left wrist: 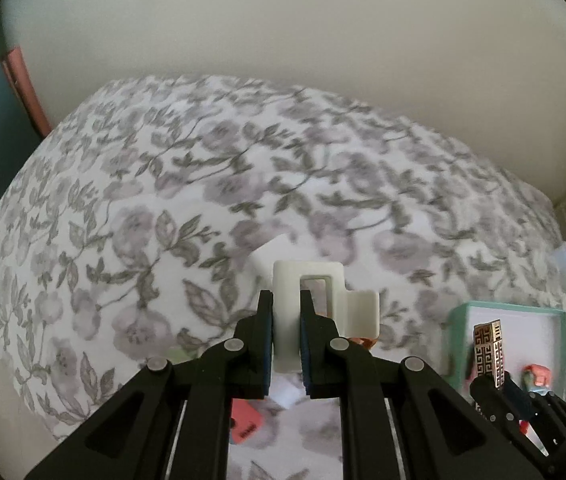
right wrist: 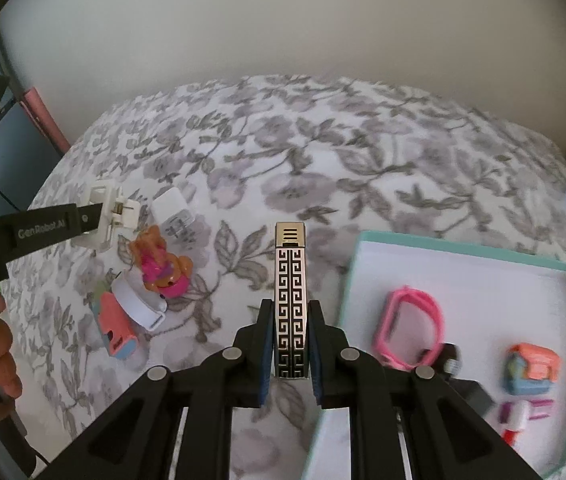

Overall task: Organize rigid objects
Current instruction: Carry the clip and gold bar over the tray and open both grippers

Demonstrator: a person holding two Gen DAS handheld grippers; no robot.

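Observation:
My left gripper [left wrist: 287, 300] is shut on a white plastic bracket [left wrist: 315, 300] and holds it above the floral bedspread; it also shows in the right wrist view [right wrist: 111, 216] at the left. My right gripper [right wrist: 290, 308] is shut on a metal lighter with a black Greek-key pattern [right wrist: 290, 300], held upright just left of the teal box [right wrist: 363, 248]. In the left wrist view the lighter [left wrist: 489, 352] stands over the box [left wrist: 459, 312].
The box holds a pink watch band [right wrist: 415, 320], a small orange-blue toy [right wrist: 531, 368] and other small items. On the bedspread [right wrist: 323, 160] lie an orange dog figure [right wrist: 161, 268], a white case [right wrist: 139, 304], a coral-blue item [right wrist: 117, 332] and a white adapter [right wrist: 175, 212].

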